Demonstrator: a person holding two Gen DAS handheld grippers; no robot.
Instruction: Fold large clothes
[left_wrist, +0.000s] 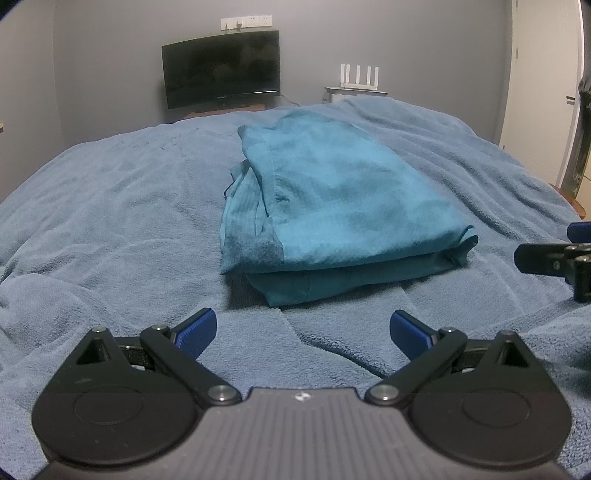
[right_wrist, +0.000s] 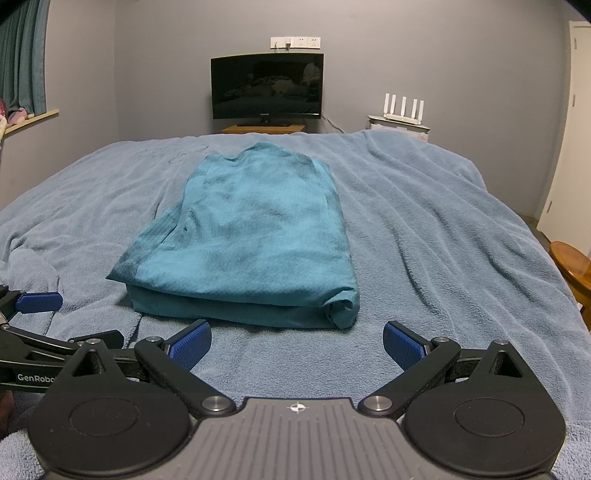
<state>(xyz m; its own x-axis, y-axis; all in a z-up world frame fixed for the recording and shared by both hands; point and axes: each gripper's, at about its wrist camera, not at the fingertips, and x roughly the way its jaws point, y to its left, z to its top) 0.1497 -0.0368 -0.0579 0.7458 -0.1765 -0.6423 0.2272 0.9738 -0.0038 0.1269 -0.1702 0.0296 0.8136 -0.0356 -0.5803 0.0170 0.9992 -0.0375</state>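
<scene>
A teal garment (left_wrist: 325, 206) lies folded into a stacked rectangle on the blue blanket (left_wrist: 110, 221) of the bed. In the right wrist view the same garment (right_wrist: 251, 236) sits straight ahead, its folded edge nearest me. My left gripper (left_wrist: 303, 332) hovers open just short of the garment's near edge, nothing between its blue pads. My right gripper (right_wrist: 297, 343) is open too, a little back from the fold. Each gripper shows at the other view's edge: the right gripper's arm (left_wrist: 554, 258) at the right, the left gripper's pad (right_wrist: 38, 302) at the left.
A dark monitor (right_wrist: 266, 85) stands on a low wooden stand beyond the bed. A white router (right_wrist: 403, 107) sits on a white unit at back right. A wooden stool (right_wrist: 572, 266) is by the bed's right side, near a white door. Curtains hang at far left.
</scene>
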